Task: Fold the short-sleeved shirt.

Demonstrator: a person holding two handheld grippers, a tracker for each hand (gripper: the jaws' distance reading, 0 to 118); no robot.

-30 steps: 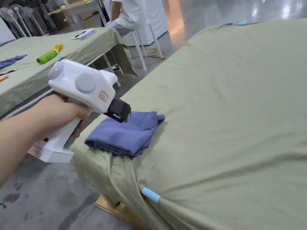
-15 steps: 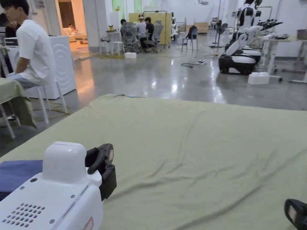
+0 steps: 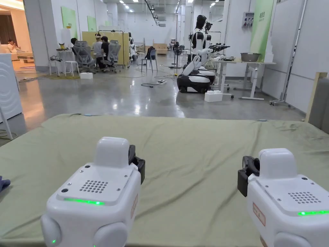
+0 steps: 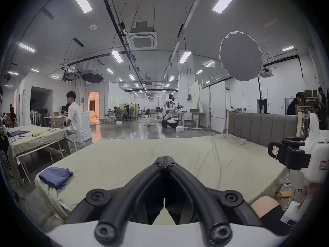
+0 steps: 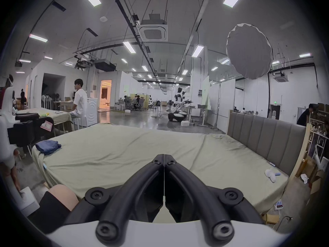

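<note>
Right tool (image 5: 164, 157) raised beside left tool (image 4: 165, 159), both clenched empty, folded shirt (image 3: 4, 184) mostly cut off.

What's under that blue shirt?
The folded blue shirt lies on the green sheet at the bed's corner. The sheet drapes over the edge there. What is beneath the sheet is covered. Both grippers, left and right, are shut and empty.

Folded blue shirt (image 4: 55, 177), plain olive-green bed sheet (image 4: 142, 154), seemingly grey striped headboard (image 5: 263, 136)
</note>
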